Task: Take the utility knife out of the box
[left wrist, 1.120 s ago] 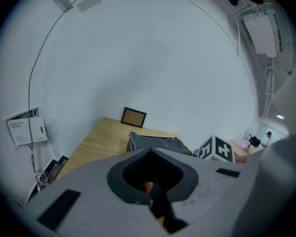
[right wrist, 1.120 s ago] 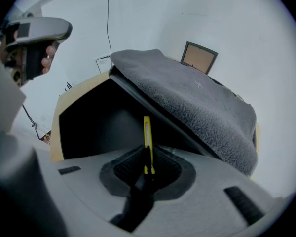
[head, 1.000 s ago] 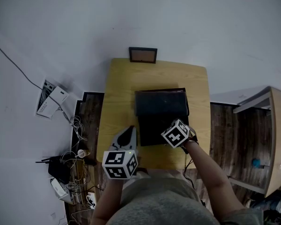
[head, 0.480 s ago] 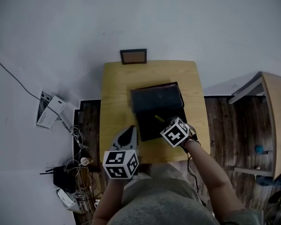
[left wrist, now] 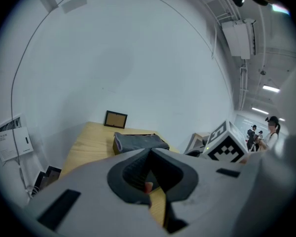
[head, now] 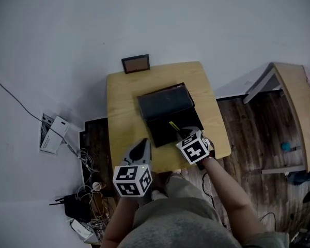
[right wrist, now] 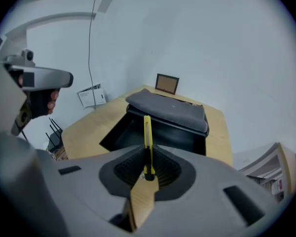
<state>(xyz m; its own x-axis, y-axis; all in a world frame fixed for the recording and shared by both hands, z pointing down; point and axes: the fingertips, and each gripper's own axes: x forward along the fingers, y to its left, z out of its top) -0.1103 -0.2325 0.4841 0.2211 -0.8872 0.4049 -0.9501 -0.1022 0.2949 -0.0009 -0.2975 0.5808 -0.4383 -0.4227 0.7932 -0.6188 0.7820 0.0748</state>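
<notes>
Utility knife [right wrist: 147, 132] – yellow, pinched by the right gripper [right wrist: 148, 162] – hung over the open black box [right wrist: 187, 137]; the left gripper [left wrist: 149, 164] sat closed and empty.

The pale grey, dark-padded left claw [left wrist: 149, 156] and right claw [right wrist: 148, 157] each bear a black-and-white marker cube [head: 133, 181].

Wooden table [head: 121, 102] lies below and ahead of left gripper [head: 139, 146] and right gripper [head: 183, 133]. A small picture frame [head: 136, 63] stands at the table's far edge, ahead of both, leaning on the white wall [head: 155, 19]. Left of left gripper are white leaflets [head: 52, 135] on the wall with a thin cable [right wrist: 91, 43] going up, plus a cable tangle [head: 85, 155] and black router [head: 68, 205] low down. Well apart to the right of right gripper is a light wooden furniture piece [head: 294, 112] on dark floor [head: 248, 133], with a small blue item [head: 285, 146] under it.
</notes>
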